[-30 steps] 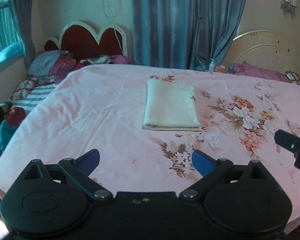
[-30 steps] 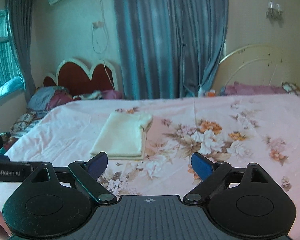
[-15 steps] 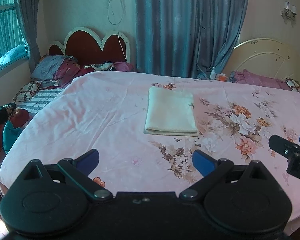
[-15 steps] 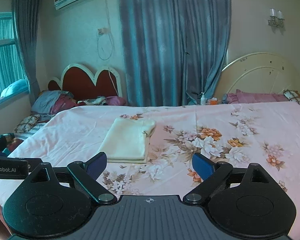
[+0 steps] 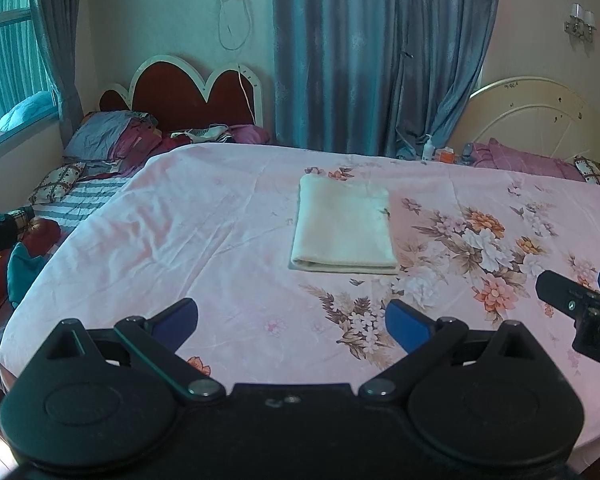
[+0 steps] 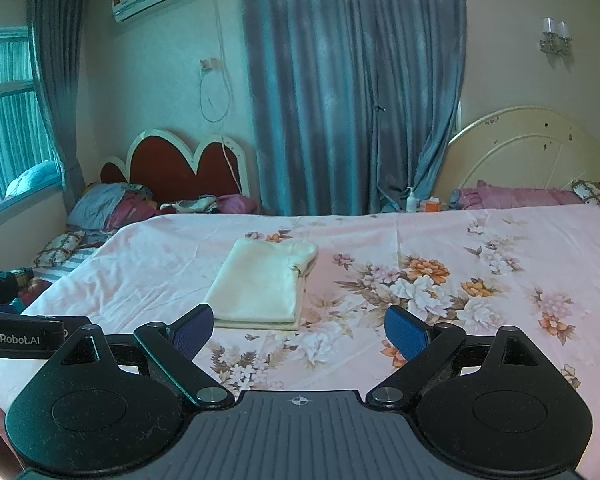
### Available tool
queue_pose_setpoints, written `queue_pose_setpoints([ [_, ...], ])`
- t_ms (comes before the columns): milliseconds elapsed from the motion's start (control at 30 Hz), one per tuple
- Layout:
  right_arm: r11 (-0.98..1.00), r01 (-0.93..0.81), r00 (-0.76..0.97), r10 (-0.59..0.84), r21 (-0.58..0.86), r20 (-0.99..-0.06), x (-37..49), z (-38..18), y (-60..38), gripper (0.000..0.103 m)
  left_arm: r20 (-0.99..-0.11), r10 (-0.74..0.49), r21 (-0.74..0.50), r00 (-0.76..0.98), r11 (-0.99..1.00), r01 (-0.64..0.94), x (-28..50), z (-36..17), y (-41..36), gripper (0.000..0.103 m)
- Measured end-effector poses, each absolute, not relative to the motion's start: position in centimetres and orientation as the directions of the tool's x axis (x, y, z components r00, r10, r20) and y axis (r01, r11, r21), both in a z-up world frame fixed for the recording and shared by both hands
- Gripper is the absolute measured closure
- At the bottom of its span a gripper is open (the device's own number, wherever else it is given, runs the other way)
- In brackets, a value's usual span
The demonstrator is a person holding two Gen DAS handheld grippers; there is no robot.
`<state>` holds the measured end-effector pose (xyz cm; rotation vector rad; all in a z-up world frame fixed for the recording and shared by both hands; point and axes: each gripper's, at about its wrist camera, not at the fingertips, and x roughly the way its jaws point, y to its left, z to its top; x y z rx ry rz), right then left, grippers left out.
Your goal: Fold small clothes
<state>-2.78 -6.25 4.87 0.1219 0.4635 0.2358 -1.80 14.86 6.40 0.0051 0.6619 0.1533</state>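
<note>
A cream garment [image 5: 343,229] lies folded into a neat rectangle on the pink floral bedsheet [image 5: 188,240]; it also shows in the right wrist view [image 6: 262,284]. My left gripper [image 5: 292,324] is open and empty, held above the near part of the bed, well short of the garment. My right gripper [image 6: 299,330] is open and empty too, near the garment's front edge but apart from it. The right gripper's tip shows at the right edge of the left wrist view [image 5: 580,304].
A second bed with pillows and bedding [image 5: 112,140] and a red headboard [image 5: 192,92] stands at the left. Blue curtains [image 5: 380,56] hang behind. A white metal headboard [image 5: 532,120], a pink pillow [image 5: 528,160] and small bottles [image 5: 430,148] are at the far right.
Both grippers have drawn back and lifted away from the bed, so more of the room shows. The folded garment has not moved.
</note>
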Motion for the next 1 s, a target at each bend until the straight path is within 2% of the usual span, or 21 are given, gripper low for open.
queue_pose_setpoints([
  [1000, 0.964, -0.196, 0.862, 0.256, 0.179, -0.437, -2.13, 4.42, -6.52, 0.011, -0.632, 0.132, 0.053, 0.763, 0.990, -0.127, -0.84, 6.05, 14.09, 0.003],
])
